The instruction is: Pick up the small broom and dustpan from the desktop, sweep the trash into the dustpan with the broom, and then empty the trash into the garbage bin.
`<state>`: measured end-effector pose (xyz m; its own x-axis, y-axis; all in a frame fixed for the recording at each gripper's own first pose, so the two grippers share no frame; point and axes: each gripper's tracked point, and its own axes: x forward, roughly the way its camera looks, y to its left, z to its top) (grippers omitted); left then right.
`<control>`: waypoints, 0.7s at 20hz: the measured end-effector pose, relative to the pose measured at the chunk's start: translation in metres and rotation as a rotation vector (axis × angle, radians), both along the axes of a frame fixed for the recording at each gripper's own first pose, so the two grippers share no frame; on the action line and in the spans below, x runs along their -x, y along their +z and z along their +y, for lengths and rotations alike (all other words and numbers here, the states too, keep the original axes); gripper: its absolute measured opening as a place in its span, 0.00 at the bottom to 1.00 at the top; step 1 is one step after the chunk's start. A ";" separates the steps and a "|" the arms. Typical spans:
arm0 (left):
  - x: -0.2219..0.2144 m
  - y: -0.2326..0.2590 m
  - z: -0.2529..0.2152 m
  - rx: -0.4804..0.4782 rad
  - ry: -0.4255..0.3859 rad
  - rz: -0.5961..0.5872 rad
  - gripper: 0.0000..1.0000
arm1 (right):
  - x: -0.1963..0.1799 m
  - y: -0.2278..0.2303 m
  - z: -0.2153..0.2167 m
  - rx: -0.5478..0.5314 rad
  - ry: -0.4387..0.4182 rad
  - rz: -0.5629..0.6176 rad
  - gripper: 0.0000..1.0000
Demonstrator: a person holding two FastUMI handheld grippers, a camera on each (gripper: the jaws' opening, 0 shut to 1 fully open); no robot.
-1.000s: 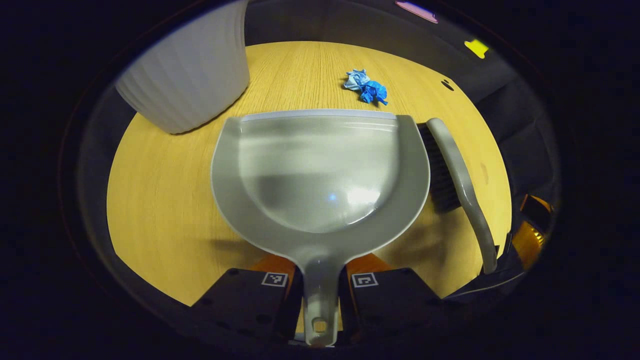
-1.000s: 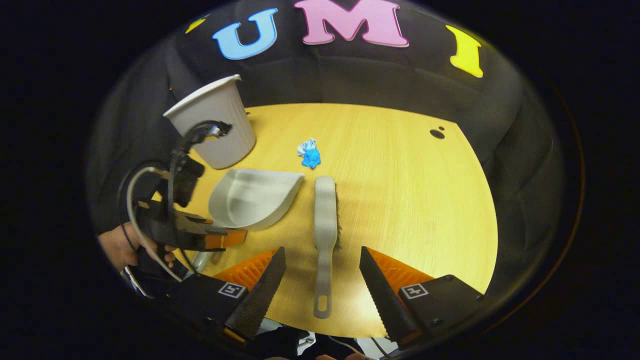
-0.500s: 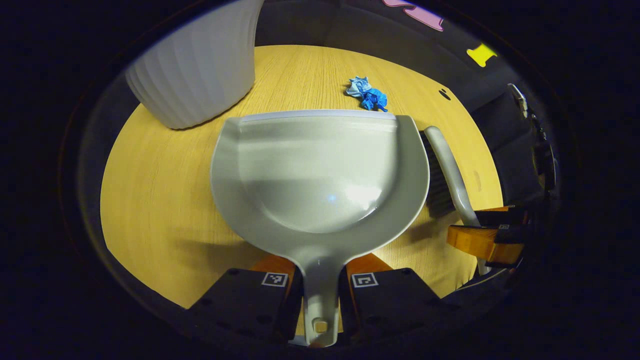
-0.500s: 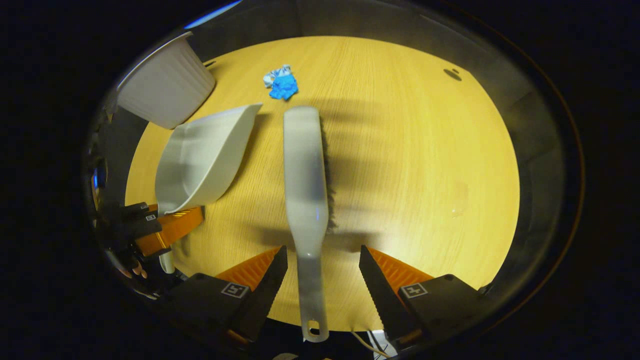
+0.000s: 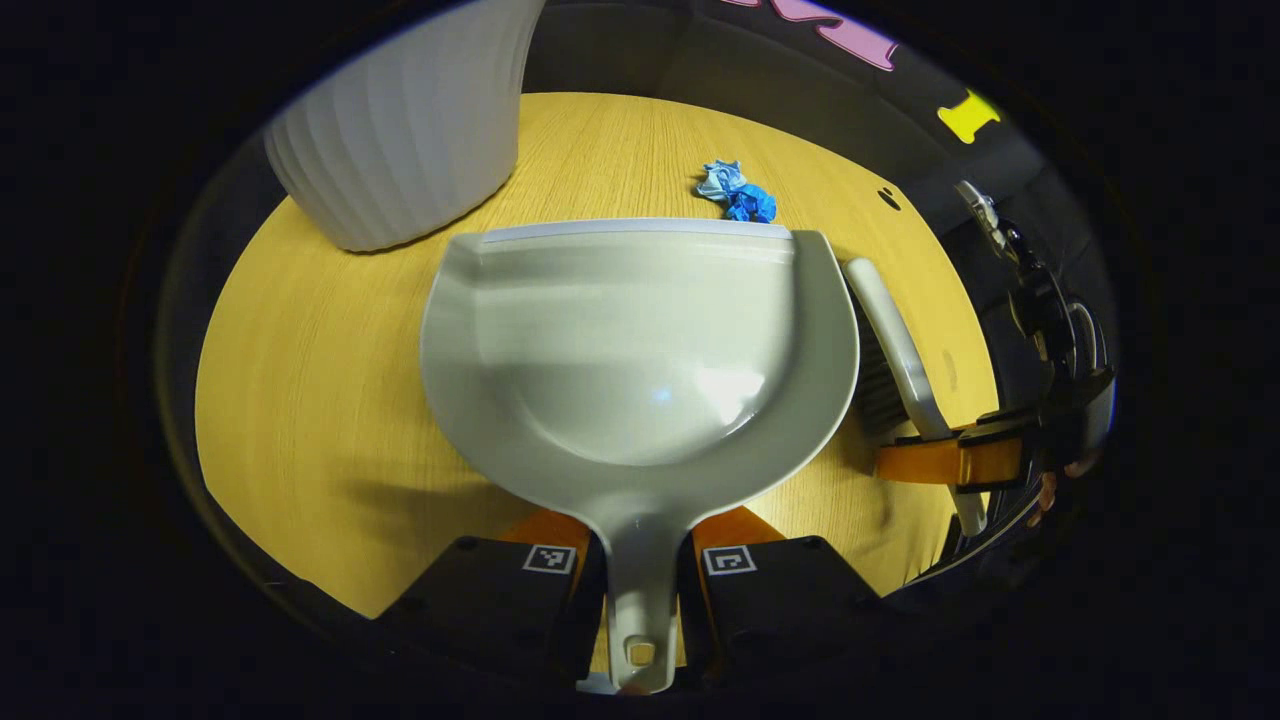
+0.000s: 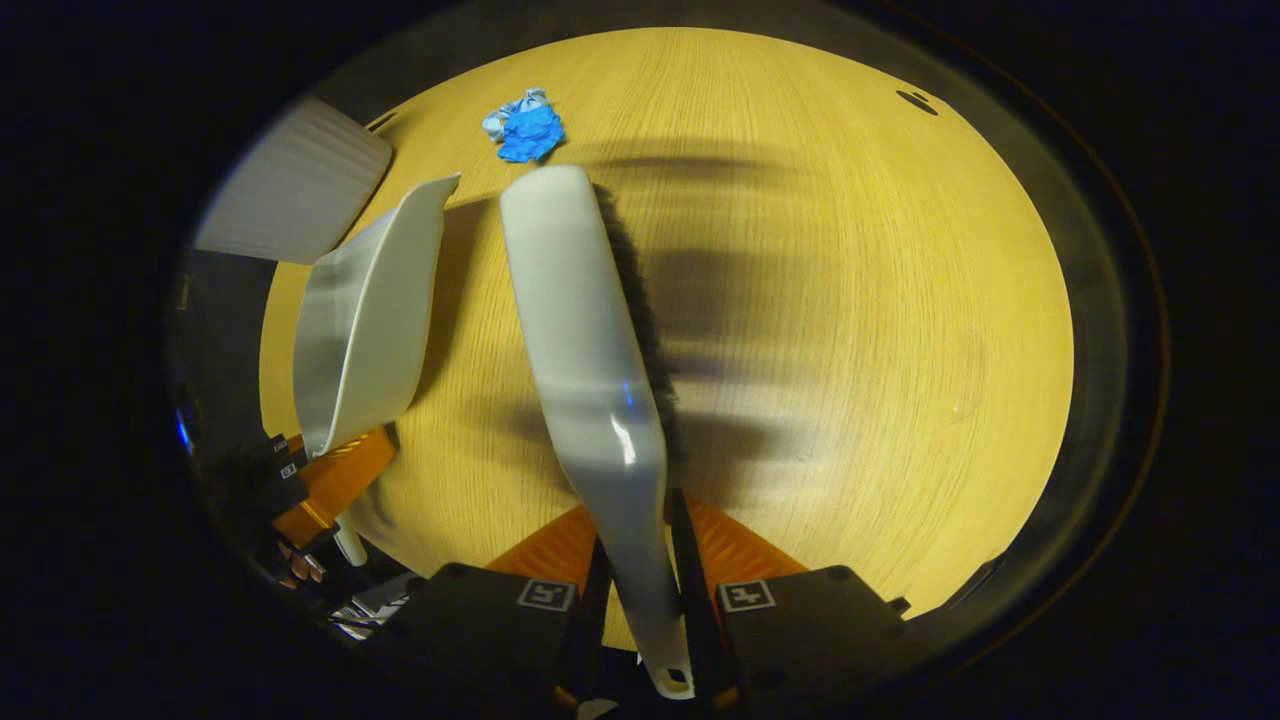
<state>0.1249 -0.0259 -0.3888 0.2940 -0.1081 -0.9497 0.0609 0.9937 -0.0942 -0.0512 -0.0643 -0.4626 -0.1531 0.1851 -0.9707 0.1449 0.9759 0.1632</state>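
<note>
The right gripper [image 6: 640, 600] is clamped on the handle of the small broom [image 6: 585, 340], whose head reaches toward 11 o'clock in the right gripper view. The left gripper [image 5: 640, 590] is closed on the handle of the dustpan [image 5: 640, 340], its lip at 12 o'clock. Pickup looks done; sweeping comes next. The blue trash [image 5: 737, 192] lies just beyond the lip near 1 o'clock, so the broom must get behind it and draw it in. The garbage bin [image 5: 400, 140] stands at 10 o'clock. The desktop [image 6: 850, 300] lies open toward 3 o'clock.
</note>
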 end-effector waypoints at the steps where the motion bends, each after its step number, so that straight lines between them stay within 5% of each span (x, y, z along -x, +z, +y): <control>1: -0.001 0.000 0.000 -0.001 0.000 0.002 0.30 | -0.003 0.002 0.003 -0.014 0.012 -0.003 0.31; 4: 0.000 0.001 0.000 -0.024 -0.007 0.012 0.30 | -0.014 0.000 -0.003 -0.016 0.068 -0.038 0.33; 5: 0.000 0.001 0.000 -0.031 -0.020 0.015 0.30 | -0.020 0.000 -0.008 -0.015 0.090 -0.046 0.26; 6: 0.000 0.000 0.000 -0.035 -0.032 0.018 0.29 | -0.029 0.000 -0.013 -0.012 0.111 -0.054 0.31; 14: 0.002 0.001 0.009 -0.135 -0.152 0.119 0.29 | -0.158 -0.006 -0.078 0.062 0.295 -0.174 0.25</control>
<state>0.1232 -0.0169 -0.3875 0.1689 -0.0119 -0.9856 0.2074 0.9780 0.0238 0.1065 -0.1424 -0.4683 -0.0225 0.0971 -0.9950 -0.1700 0.9804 0.0995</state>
